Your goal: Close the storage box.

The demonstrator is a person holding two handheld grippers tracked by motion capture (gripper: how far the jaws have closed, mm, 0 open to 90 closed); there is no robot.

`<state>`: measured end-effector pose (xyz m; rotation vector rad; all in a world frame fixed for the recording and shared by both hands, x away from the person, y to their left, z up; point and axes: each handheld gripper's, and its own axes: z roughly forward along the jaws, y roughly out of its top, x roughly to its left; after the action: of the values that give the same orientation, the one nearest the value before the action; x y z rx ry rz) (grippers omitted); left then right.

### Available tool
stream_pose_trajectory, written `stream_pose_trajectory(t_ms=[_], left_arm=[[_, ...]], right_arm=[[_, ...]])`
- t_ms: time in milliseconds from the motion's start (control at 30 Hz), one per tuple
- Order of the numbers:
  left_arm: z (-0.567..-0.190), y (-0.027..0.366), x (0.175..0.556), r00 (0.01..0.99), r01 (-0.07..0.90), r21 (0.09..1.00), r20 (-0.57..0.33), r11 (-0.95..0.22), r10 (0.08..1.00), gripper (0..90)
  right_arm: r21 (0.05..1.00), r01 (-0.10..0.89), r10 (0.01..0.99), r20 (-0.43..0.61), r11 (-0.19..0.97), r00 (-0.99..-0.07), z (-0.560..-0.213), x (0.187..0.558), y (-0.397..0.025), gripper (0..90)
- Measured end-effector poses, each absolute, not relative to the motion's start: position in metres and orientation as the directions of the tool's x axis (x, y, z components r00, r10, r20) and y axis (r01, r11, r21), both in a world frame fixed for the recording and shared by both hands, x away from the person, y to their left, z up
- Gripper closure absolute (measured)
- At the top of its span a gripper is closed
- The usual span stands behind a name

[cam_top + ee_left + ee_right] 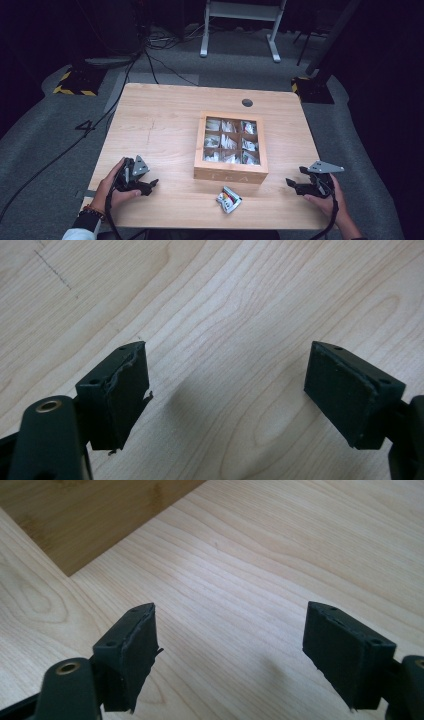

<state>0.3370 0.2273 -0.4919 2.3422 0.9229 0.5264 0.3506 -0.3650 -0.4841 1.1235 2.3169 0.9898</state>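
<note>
Hand-held grippers (227,390) (230,647) agape above woodgrain.

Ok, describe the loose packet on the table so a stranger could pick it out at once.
Start at the square wooden tea box with a glass lid in the middle of the pale wooden table. Just in front of its near wall, toward the person, lies a small crumpled white packet with red and dark print. It is the one packet lying outside the box.

A light wooden worktop (160,120) carries a compartmented tea box (230,146) and, nearer its front edge, a small packet (229,199).
</note>
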Motion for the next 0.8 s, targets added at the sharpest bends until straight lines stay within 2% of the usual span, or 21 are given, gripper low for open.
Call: stream_pose_trajectory(t_ms=[267, 433, 800], left_arm=[[-0.497, 0.236, 0.339, 0.685, 0.513, 0.654, 0.078, -0.556, 0.724, 17.7], [-0.505, 0.246, 0.339, 0.655, 0.556, 0.688, -0.018, -0.466, 0.755, 17.1], [-0.505, 0.246, 0.337, 0.64, 0.562, 0.693, -0.016, -0.453, 0.769, 15.5]], right_arm=[[0.727, 0.543, 0.809, -0.028, 0.42, -0.588, -0.491, 0.344, -0.373, 21.5], [0.725, 0.567, 0.832, -0.014, 0.391, -0.555, -0.498, 0.342, -0.38, 21.2], [0.74, 0.567, 0.846, -0.005, 0.362, -0.534, -0.504, 0.339, -0.382, 19.3]])
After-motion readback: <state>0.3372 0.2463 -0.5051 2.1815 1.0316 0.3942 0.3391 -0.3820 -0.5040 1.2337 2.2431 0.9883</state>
